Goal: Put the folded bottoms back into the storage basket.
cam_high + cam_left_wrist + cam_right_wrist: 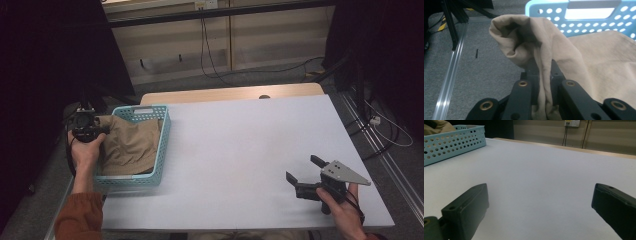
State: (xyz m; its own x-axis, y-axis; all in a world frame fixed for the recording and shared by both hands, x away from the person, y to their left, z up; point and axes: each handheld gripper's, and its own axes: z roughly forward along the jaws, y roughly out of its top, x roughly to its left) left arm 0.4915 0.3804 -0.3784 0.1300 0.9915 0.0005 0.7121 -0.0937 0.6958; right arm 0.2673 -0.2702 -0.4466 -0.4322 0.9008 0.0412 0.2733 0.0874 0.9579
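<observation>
Nearest the lens in the left gripper view, the left claw (pixel 545 75) has its two black jaws drawn together on a fold of tan cloth (pixel 574 60), which runs down between them at the bottom centre of the frame and bunches into a rounded hump above the jaws. Behind the cloth, at the upper right of that frame, stands the perforated wall of a light blue basket (pixel 584 17) with a handle slot, and grey carpeted floor (pixel 479 62) with a metal rail fills the left side. In the high view the same claw (pixel 86 125) sits at the middle left, held by the person's left hand (pixel 86 152) just beside the basket's (pixel 165 137) left edge, with an orange sleeve (pixel 77 215) at the lower left corner. The cloth (pixel 132 145) lies mostly inside the basket and reaches over its left rim to the claw. At the lower right of the high view the right claw (pixel 304 167) rests low over the white counter (pixel 235 150), its jaws spread wide and holding nothing, gripped by the person's right hand (pixel 342 207). The right gripper view shows those jaws far apart at the bottom corners, bare counter between them, and the basket (pixel 451 143) at the upper left.
</observation>
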